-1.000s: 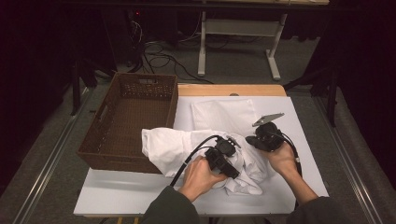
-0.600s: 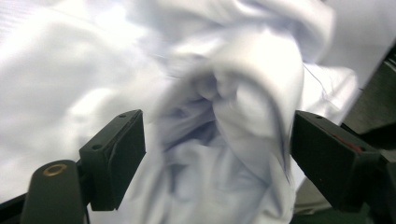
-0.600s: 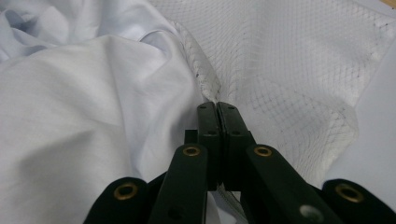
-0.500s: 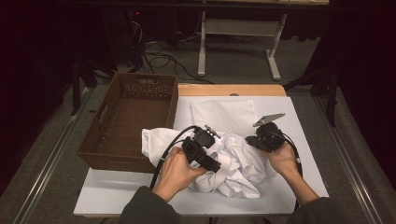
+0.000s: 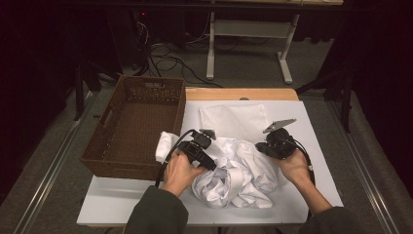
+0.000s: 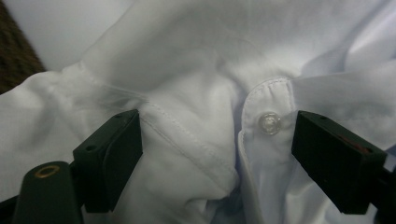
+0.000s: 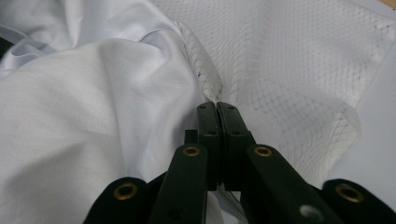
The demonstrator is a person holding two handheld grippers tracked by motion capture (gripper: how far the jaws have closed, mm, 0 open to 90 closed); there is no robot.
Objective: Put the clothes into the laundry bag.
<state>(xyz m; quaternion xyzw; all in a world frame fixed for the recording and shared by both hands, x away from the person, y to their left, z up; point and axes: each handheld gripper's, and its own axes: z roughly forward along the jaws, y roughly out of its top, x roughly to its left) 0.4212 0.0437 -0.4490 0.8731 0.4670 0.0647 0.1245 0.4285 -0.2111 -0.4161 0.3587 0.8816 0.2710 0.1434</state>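
Note:
A crumpled white shirt lies on the white table, partly over a flat white mesh bag. My left gripper hovers over the shirt's left part. Its jaws have just been opening and now stand wide apart, with the button placket and a seam lying loose between them. My right gripper is at the shirt's right side. Its jaws are shut on the seamed edge of the mesh bag, with shirt cloth lying against it.
A brown wicker basket stands at the table's left, close to the shirt's left end. A wooden strip borders the table's far edge. Cables and a desk frame are on the floor beyond.
My left hand has moved left across the shirt, toward the basket side, and its jaws have opened. The shirt's left part has bunched up. The right hand has kept still.

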